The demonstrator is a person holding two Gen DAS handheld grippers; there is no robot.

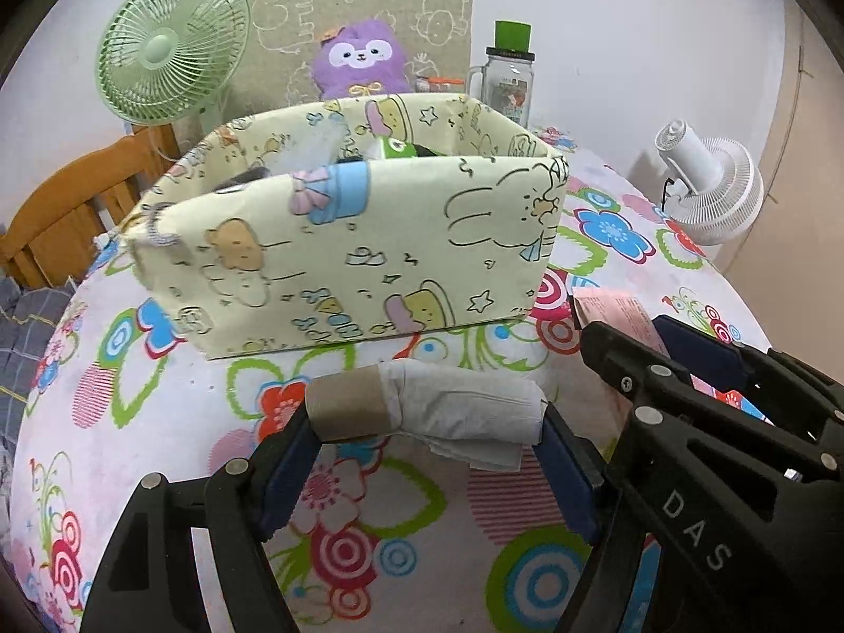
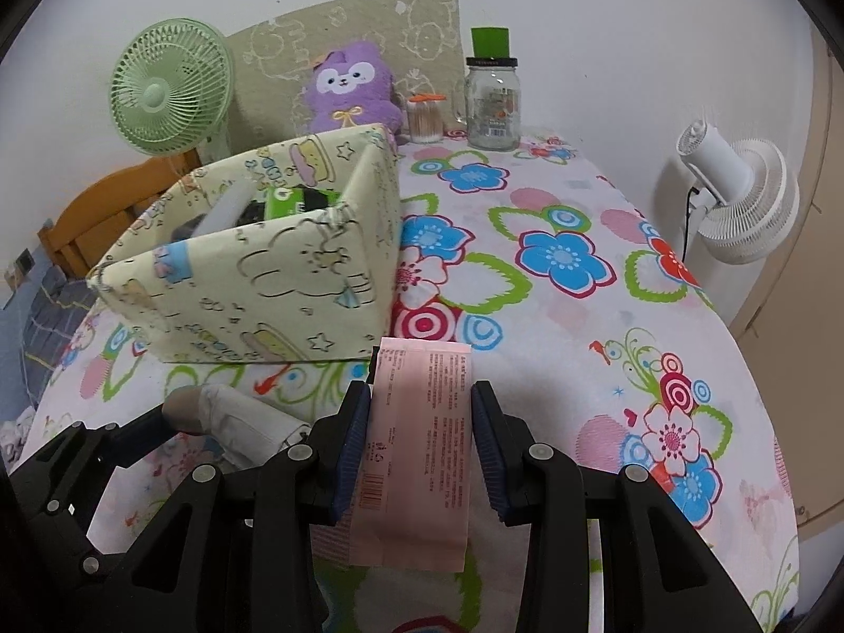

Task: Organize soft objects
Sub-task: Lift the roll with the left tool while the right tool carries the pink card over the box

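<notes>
The nearly spent tissue roll (image 1: 427, 411) is being clamped endwise by the left hand-held gripper (image 1: 427, 453), the pink tissue pack (image 2: 419, 453) by the narrowly closed right hand-held gripper (image 2: 419, 453); both should be lifted over the fabric bin's (image 1: 369, 242) near wall before being released.

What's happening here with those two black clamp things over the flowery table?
A person is tidying soft things with a handheld gripper in each hand. The left gripper holds a nearly used-up tissue roll end to end between its fingers. The right gripper is clamped on a pink packet. Both are held in front of the cartoon-print fabric box on the floral tablecloth. The box already has items inside, and neither thing has gone in yet.
</notes>
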